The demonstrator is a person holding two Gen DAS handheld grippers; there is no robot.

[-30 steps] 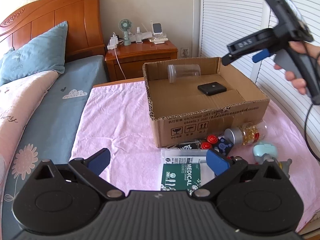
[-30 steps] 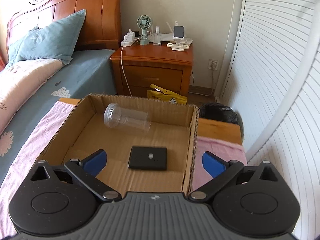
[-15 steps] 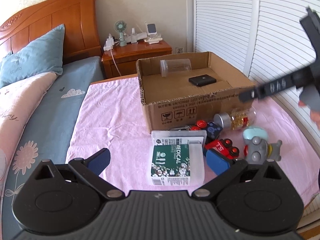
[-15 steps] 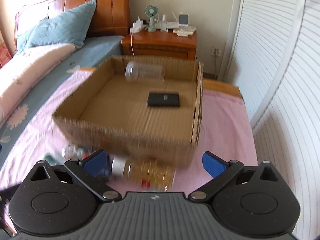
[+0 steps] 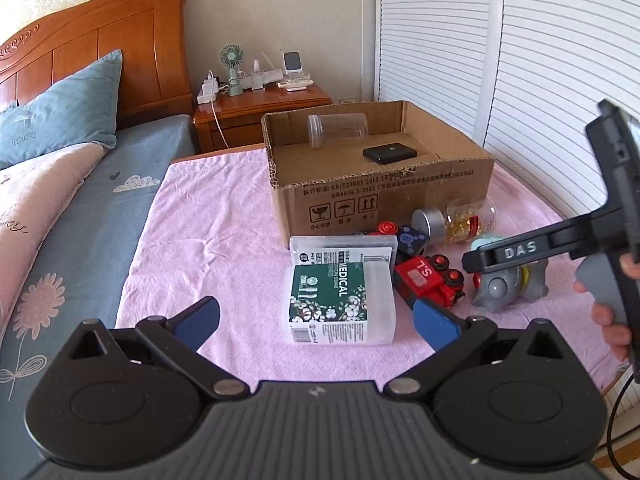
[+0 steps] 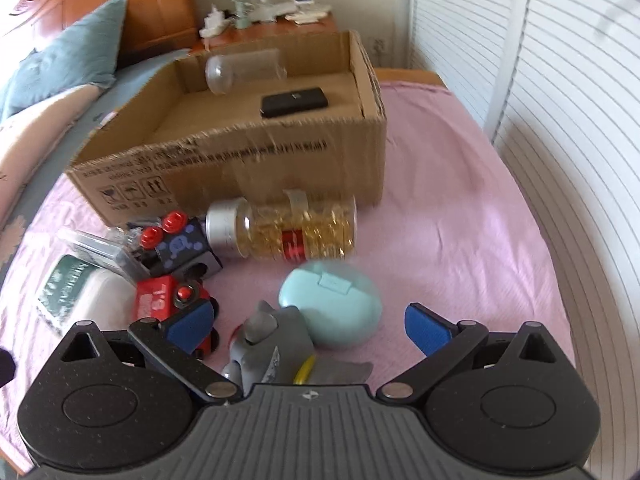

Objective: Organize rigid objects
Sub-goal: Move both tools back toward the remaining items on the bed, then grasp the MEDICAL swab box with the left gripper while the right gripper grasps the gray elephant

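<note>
1. Pink cloth (image 5: 224,240) is covering the desk, and a cardboard box (image 5: 380,200) is sitting on it toward the far side.
2. Inside the box, a clear plastic jar (image 5: 338,130) is lying on its side by the back wall, and a flat black case (image 5: 390,155) is lying near it.
3. In front of the box, a capsule bottle (image 6: 288,232) is lying on its side, just beside a mint-green case (image 6: 332,308), a grey toy (image 6: 272,340), a red toy train (image 5: 428,280) and a medical swab box (image 5: 340,300).
4. You are holding the left tool (image 5: 316,316) wide open and empty, with the swab box lying beyond it.
5. You are holding the right tool (image 6: 308,324) wide open and empty above the grey toy and the mint-green case.
</note>
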